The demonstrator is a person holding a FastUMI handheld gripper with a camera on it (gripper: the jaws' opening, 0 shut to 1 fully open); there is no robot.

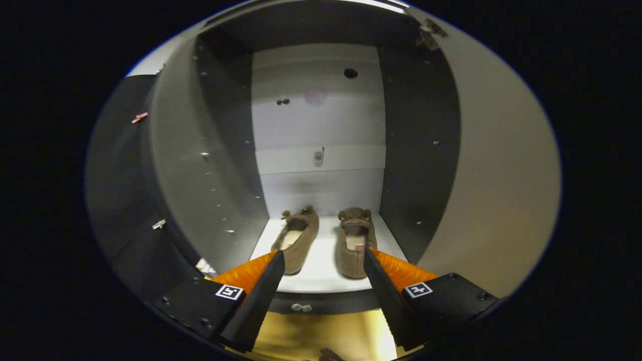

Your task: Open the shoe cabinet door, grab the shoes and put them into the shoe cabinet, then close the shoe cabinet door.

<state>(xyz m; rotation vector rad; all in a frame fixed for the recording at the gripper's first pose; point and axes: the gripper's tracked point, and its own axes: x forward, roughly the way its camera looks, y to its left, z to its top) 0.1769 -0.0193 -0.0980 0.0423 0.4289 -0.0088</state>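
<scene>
Both shoes (323,240) sit side by side on the cabinet (321,278) floor, at 12 o'clock past your fingers. Your gripper (323,260) is spread wide, holding nothing. Back straight out, then push the door (501,190) at 3 o'clock closed.

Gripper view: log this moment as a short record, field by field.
cabinet: shoe cabinet open, dark side walls, pale back panel
door: swung open at the right
shoes: two brown shoes, left shoe and right shoe, side by side on the white bottom shelf, toes toward the back
gripper: gripper open, fingers spread, holding nothing, tips just in front of the shoes' heels
left to do: close the door
</scene>
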